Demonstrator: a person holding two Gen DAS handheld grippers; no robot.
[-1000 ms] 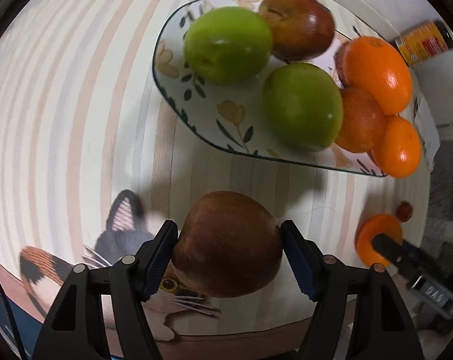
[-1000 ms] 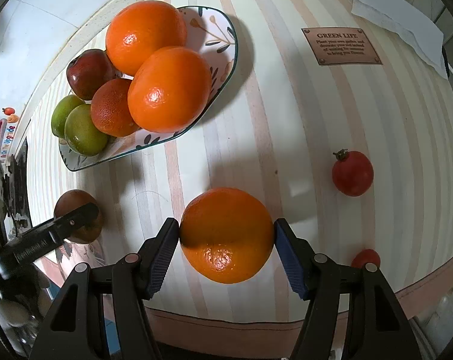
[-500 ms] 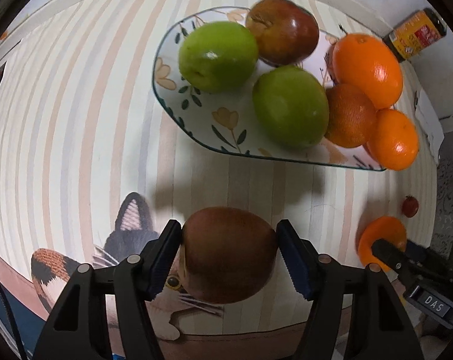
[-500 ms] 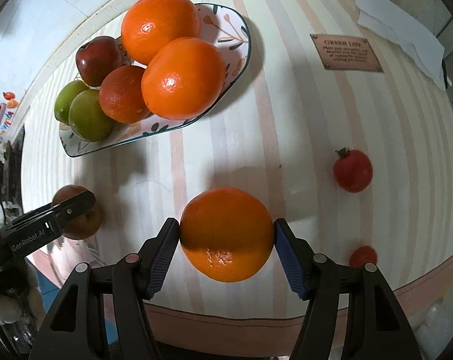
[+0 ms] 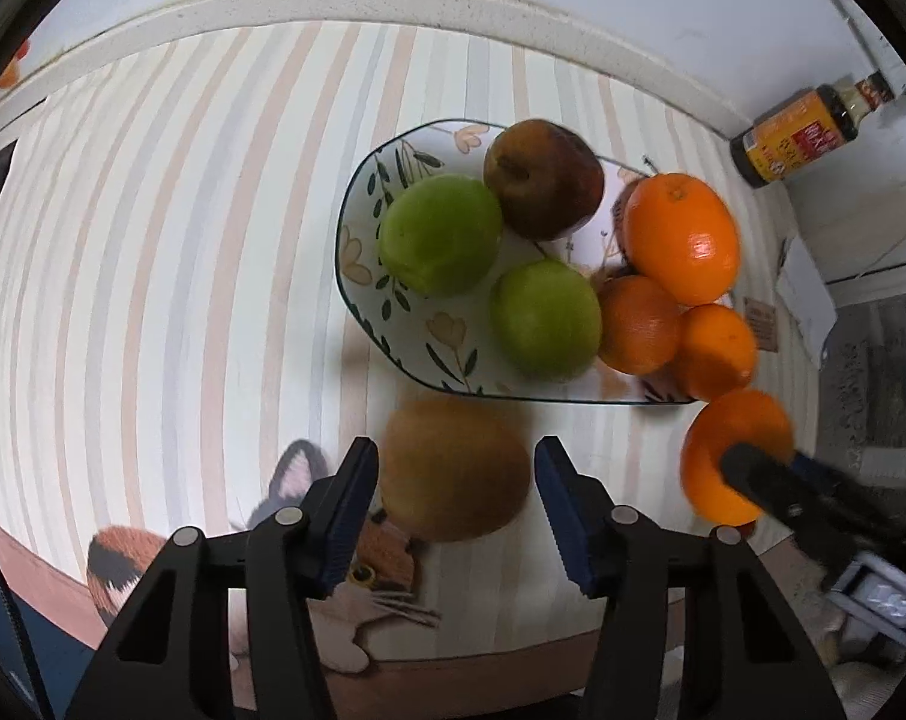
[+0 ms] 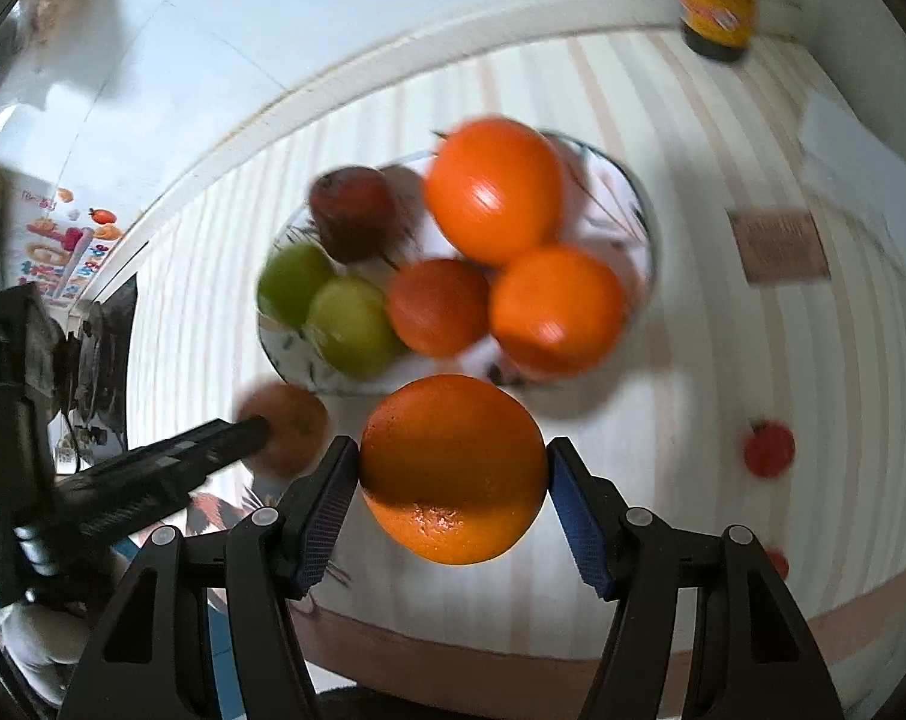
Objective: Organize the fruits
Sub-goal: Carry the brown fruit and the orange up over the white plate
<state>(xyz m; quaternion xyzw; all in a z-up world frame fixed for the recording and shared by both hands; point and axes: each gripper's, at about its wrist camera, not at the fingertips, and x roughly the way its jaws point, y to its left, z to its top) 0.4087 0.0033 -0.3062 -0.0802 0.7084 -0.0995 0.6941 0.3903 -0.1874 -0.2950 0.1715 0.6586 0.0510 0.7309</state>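
My left gripper (image 5: 456, 474) is shut on a brown-red apple (image 5: 453, 471) and holds it just in front of the flowered plate (image 5: 357, 246). The plate holds two green apples (image 5: 441, 234), a dark red apple (image 5: 543, 180) and three oranges (image 5: 681, 237). My right gripper (image 6: 453, 468) is shut on an orange (image 6: 453, 468), held just before the plate's (image 6: 642, 228) near rim. That orange shows in the left wrist view (image 5: 735, 468) at the right. The left gripper's apple (image 6: 285, 432) shows at the left in the right wrist view.
A dark sauce bottle (image 5: 801, 138) stands by the back wall. Two small red tomatoes (image 6: 768, 450) lie on the striped cloth at the right. A brown label (image 6: 777, 246) and white paper (image 6: 843, 138) lie beyond them. The table's front edge is close below.
Both grippers have lifted with their fruit and pulled back, so the plate now sits farther away in both views. The right gripper has swung left toward the plate.
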